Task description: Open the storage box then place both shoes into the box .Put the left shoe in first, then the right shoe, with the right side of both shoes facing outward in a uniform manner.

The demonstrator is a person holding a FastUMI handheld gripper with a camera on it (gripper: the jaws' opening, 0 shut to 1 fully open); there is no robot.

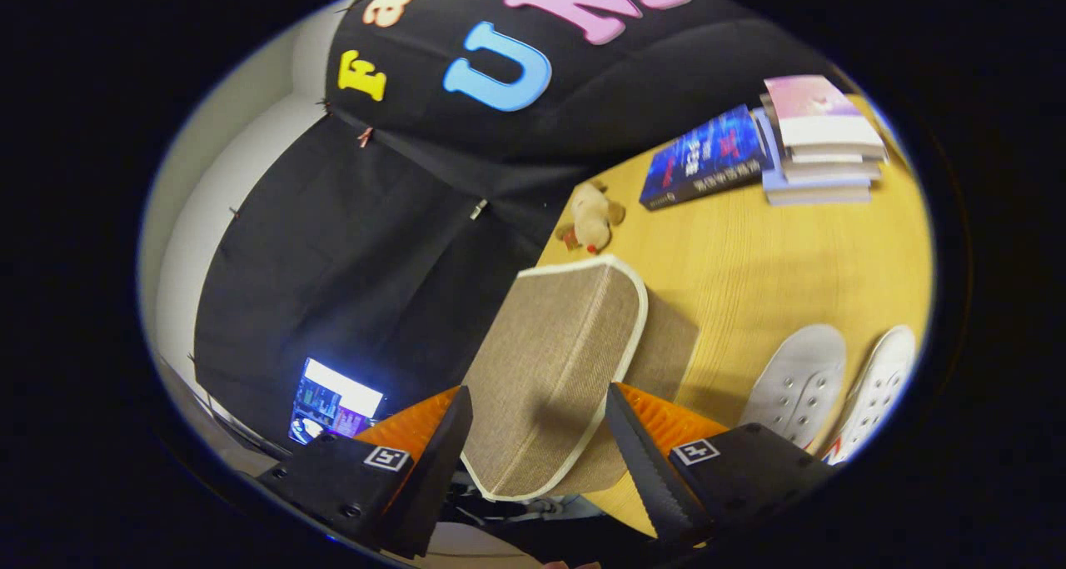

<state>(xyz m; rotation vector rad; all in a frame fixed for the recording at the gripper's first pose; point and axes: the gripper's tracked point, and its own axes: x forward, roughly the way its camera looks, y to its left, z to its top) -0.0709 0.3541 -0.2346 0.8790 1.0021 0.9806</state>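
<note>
The storage box (666,344) is beige woven fabric and stands at the edge of the wooden table (749,252). Its lid (558,336) has white trim and lies between my fingers. My gripper (537,388) is spread wide, with one finger against each long edge of the lid, so it is shut on the lid. The whole view is tilted. Two white shoes (795,381) (874,386) lie side by side on the table beyond my right finger, toes pointing away from me. Their heels are hidden.
A small plush toy (591,217) lies just beyond the box. Farther back are a blue book (704,157) and a stack of books (820,140). A lit screen (333,402) glows below the table edge, off my left finger.
</note>
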